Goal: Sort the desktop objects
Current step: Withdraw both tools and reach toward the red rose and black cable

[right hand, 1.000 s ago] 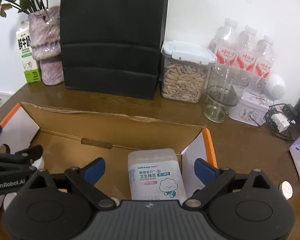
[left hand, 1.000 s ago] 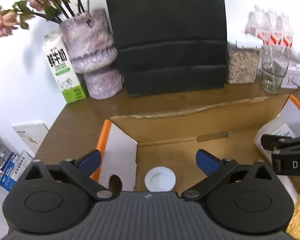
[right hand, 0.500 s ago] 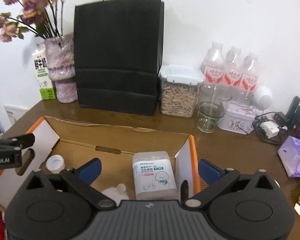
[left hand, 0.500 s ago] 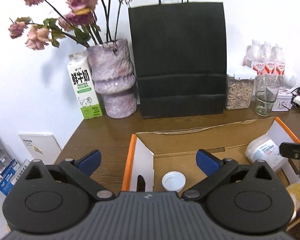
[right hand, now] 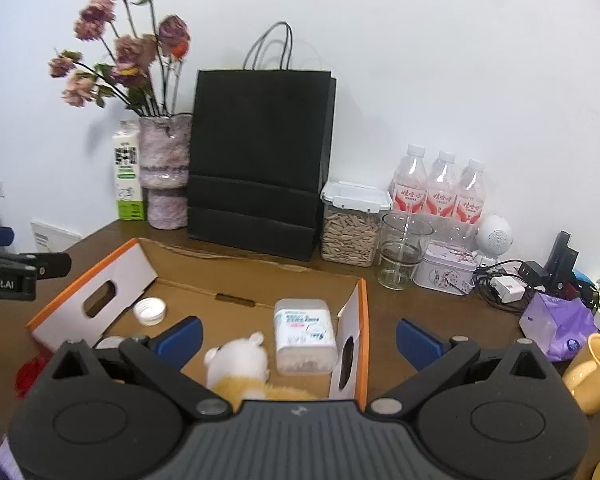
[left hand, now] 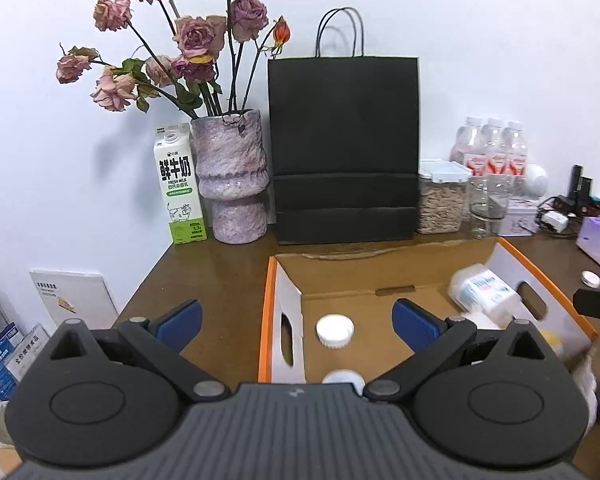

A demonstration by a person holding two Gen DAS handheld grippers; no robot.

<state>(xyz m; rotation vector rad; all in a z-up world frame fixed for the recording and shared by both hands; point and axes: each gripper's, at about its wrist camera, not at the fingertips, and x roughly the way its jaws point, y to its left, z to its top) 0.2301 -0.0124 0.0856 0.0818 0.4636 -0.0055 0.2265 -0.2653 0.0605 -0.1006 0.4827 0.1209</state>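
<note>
Both grippers are held above the near side of a brown wooden desk [right hand: 420, 320], each with its blue-tipped jaws spread wide and nothing between them. The left gripper [left hand: 296, 314] sits over the left end of an open cardboard box with orange-edged white end flaps [left hand: 284, 304]; the right gripper [right hand: 298, 334] sits over the box's right end.

Inside the box, a white screw cap [left hand: 335, 331] lies on the floor near the left flap. A clear rectangular plastic tub of cotton swabs [right hand: 305, 334] lies against the right flap, and just beside it, toward the near edge, is a white and yellow plush toy [right hand: 240, 364].

Along the desk's far edge stand a green and white milk carton [left hand: 179, 184], a mottled purple vase of dried roses [left hand: 232, 176], a black paper carrier bag [left hand: 344, 148], a lidded clear container of seeds [right hand: 352, 228], an empty glass cup [right hand: 402, 250] and three water bottles [right hand: 440, 188]. Near the right edge lie a purple tissue packet [right hand: 560, 320] and a yellow mug [right hand: 592, 372].
</note>
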